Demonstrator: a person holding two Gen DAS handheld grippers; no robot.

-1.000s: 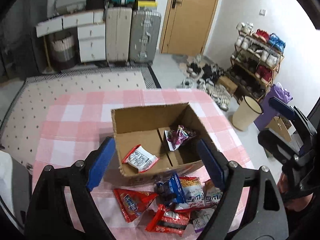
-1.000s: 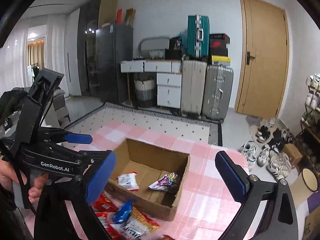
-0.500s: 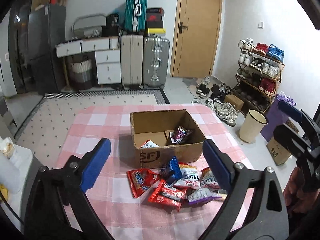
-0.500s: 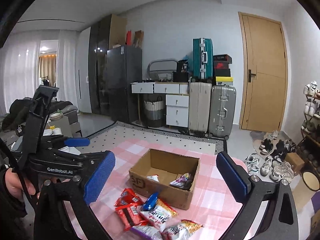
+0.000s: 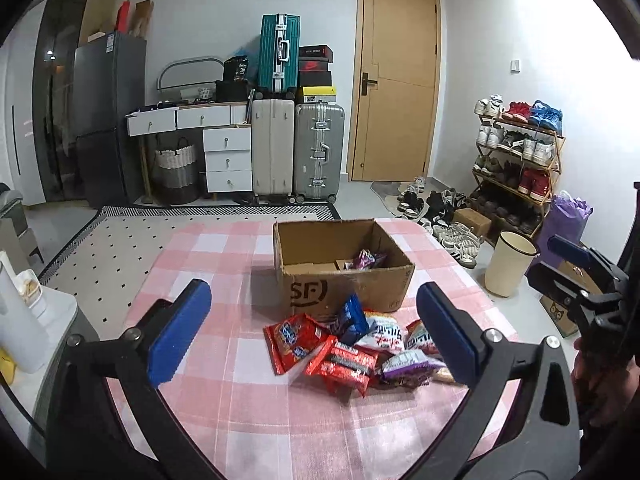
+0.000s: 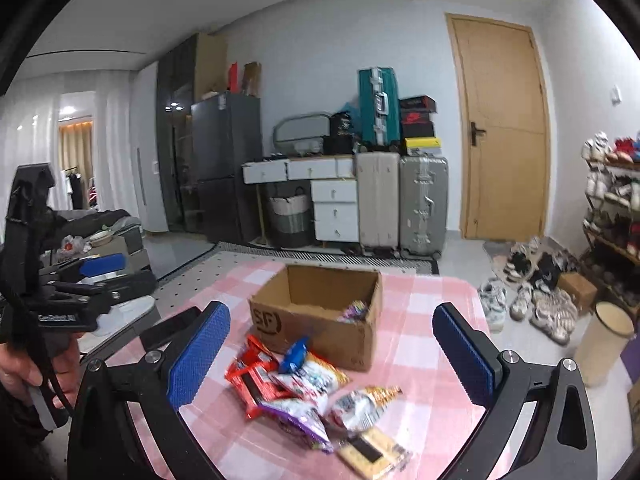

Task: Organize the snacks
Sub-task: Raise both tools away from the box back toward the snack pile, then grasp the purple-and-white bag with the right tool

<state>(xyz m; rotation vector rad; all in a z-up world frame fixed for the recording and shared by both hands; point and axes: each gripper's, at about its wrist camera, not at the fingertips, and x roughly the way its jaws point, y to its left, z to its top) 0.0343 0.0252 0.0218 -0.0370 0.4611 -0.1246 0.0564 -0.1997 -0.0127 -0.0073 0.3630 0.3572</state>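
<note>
An open cardboard box (image 5: 344, 280) marked SF stands on the pink checked table (image 5: 248, 400); it also shows in the right wrist view (image 6: 320, 320). A purple snack bag (image 5: 368, 258) lies inside it. A pile of snack bags (image 5: 352, 350) lies in front of the box, also seen in the right wrist view (image 6: 304, 392). My left gripper (image 5: 316, 332) is open and empty, held back above the pile. My right gripper (image 6: 332, 360) is open and empty, also held back above the pile.
Suitcases (image 5: 296, 148) and a white drawer unit (image 5: 224, 148) stand at the far wall beside a wooden door (image 5: 396, 100). A shoe rack (image 5: 516, 160) and a cream bin (image 5: 508, 264) stand to the right. A white side table (image 5: 36, 320) stands at the left.
Both grippers have pulled back and up from the box, so the whole snack pile and the box front now show. Both stay open and empty.
</note>
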